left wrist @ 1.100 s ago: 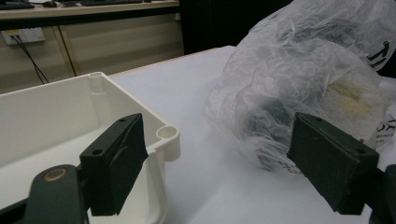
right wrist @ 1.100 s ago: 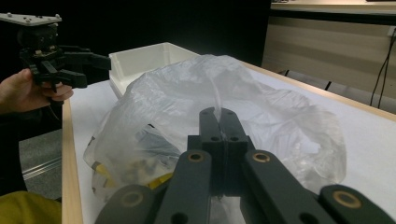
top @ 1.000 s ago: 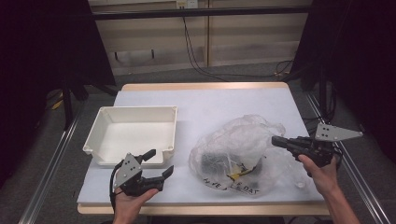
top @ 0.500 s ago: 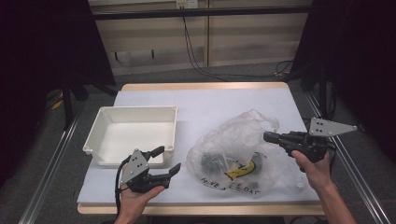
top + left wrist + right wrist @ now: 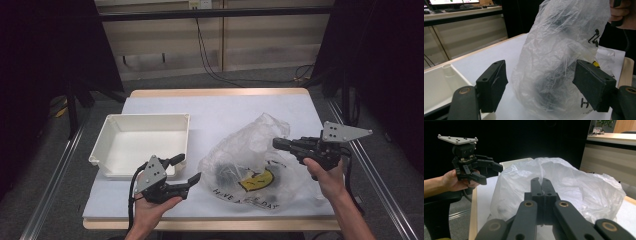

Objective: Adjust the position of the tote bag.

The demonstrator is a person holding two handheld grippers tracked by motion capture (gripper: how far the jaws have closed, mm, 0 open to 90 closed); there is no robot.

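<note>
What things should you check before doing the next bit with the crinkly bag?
1. Right gripper is shut on the plastic bag, pinching a fold: ok.
2. Left gripper is open, its jaws having just been closing a little, with nothing between them in the high view: ok.
3. Bag's bottom rests on the table: ok.
4. White tray sits beside the bag with its inside bare: ok.
5. What the dark things inside the bag are: cannot tell.
6. Where the bag's opening is: cannot tell.
</note>
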